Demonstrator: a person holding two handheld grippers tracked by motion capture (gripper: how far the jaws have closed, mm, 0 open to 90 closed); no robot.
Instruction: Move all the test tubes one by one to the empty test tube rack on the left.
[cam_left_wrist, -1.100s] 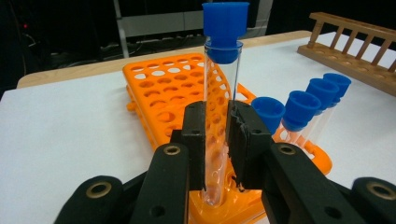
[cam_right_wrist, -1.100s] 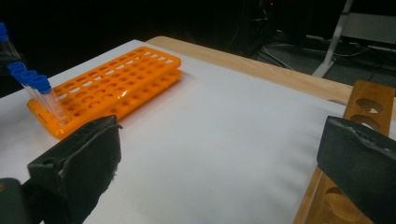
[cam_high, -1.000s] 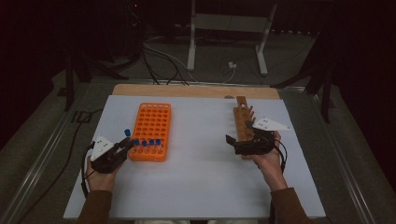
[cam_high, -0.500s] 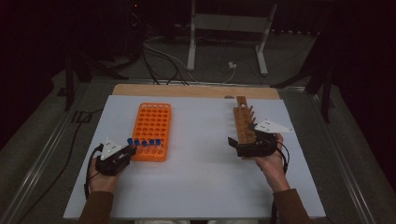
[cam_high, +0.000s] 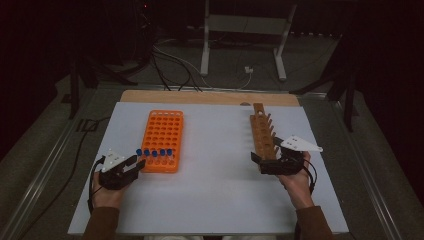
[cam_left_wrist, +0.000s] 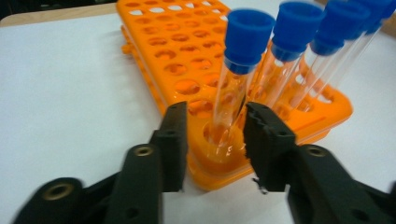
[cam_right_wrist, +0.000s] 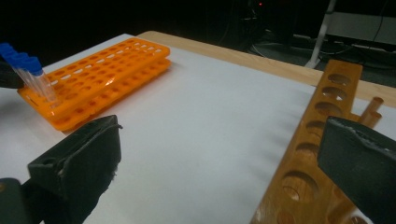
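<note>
Clear tube (cam_left_wrist: 232, 95), blue cap, tilted in orange rack's (cam_high: 162, 140) 6 o'clock row. Left hand-held gripper (cam_left_wrist: 212, 135) jaws flank it, not gripping. Right hand-held gripper (cam_right_wrist: 219, 154) wide open beside wooden rack (cam_right_wrist: 310, 158); its view reveals that rack's empty holes.

High view overhead facing forward, 2 close tong-mounted views (low, near the table), all sharing orange rack (cam_high: 163, 141)
</note>
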